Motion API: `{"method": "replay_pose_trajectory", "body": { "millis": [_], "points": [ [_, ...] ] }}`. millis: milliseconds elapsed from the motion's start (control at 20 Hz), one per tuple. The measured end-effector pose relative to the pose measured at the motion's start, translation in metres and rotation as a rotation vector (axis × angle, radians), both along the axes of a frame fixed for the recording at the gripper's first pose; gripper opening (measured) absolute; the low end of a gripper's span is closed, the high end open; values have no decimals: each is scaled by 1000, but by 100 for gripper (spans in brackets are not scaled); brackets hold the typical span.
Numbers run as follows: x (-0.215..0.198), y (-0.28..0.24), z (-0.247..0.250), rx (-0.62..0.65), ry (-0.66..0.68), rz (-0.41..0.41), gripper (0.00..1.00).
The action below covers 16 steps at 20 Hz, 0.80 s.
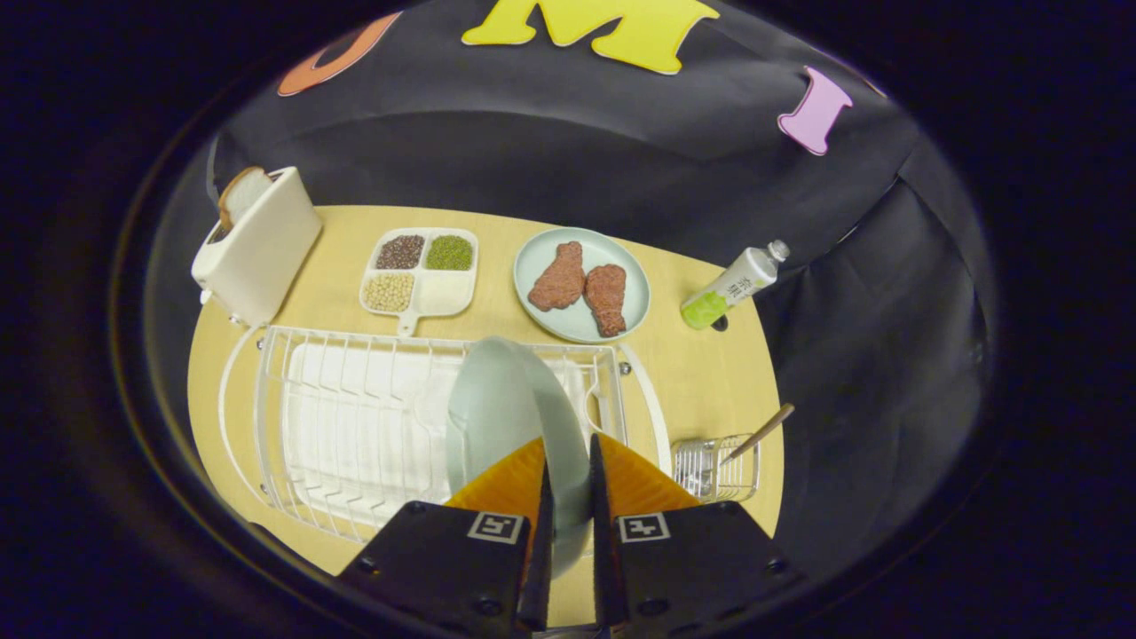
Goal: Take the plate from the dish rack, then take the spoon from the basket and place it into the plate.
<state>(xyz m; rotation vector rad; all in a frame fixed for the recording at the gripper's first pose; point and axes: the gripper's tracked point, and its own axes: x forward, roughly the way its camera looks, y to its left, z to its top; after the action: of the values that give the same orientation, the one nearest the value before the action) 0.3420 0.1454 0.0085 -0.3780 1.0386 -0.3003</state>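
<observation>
The gripper (568, 484) jaws pinch the rim of the pale plate (506, 408), held on edge over the dish rack (355, 417) on the bench (701, 373).

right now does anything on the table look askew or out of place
Only the bottle stands out: it leans over near the table's far edge, beside the plate of chicken pieces, instead of standing upright. Nothing is spilled. The gripper is shut on the plate edge-on over the dish rack, as the task expects.

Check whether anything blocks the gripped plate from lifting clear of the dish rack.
Nothing visible does. The gripper is shut on the plate, which stands on edge above the dish rack with open space over it.
</observation>
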Motion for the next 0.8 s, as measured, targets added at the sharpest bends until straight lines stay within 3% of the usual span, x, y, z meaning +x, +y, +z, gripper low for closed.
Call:
{"method": "replay_pose_trajectory", "body": {
  "millis": [200,300,650,800],
  "points": [
    [-4,6,23,-110,-73,-3,22],
    [-8,10,35,-102,-107,1,22],
    [-47,4,86,45,-245,38,21],
    [-82,3,80,185,-268,78,21]
  ]
}}
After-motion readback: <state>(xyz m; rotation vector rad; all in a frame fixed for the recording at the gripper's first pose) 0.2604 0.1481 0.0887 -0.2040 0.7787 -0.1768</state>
